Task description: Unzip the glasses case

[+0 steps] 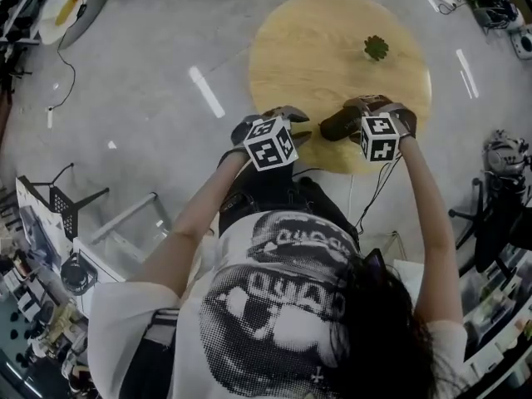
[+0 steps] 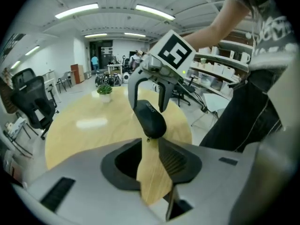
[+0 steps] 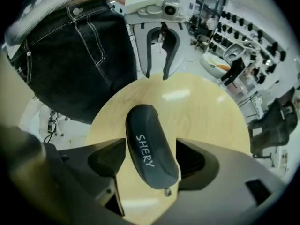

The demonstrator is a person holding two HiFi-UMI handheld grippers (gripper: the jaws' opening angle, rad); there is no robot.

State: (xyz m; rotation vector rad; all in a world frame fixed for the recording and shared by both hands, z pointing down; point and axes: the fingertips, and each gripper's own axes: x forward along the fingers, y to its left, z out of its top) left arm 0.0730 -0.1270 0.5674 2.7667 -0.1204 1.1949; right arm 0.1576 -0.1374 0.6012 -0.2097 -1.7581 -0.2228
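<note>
right gripper [image 3: 151, 149] jaws wide, straddling glasses case [image 3: 143, 123], not gripping | left gripper [image 2: 150, 146] parted, empty | case dark, closed, at round table [image 1: 316, 48] near edge; plant [image 1: 376, 47] well apart

Round table [image 1: 316, 32], pale wood top w/ grain showing, stands on a grey floor [image 1: 150, 48]. Two things on it. Dark oval glasses case [image 1: 339, 126] lies near the table's edge, on the person's side. It has white "SHERY" lettering on its top and a small zip pull at one end. Small green plant [image 1: 376, 47] in a pale pot sits toward the far side, well apart from the case. Ceiling lights reflect on the tabletop & floor.
</note>
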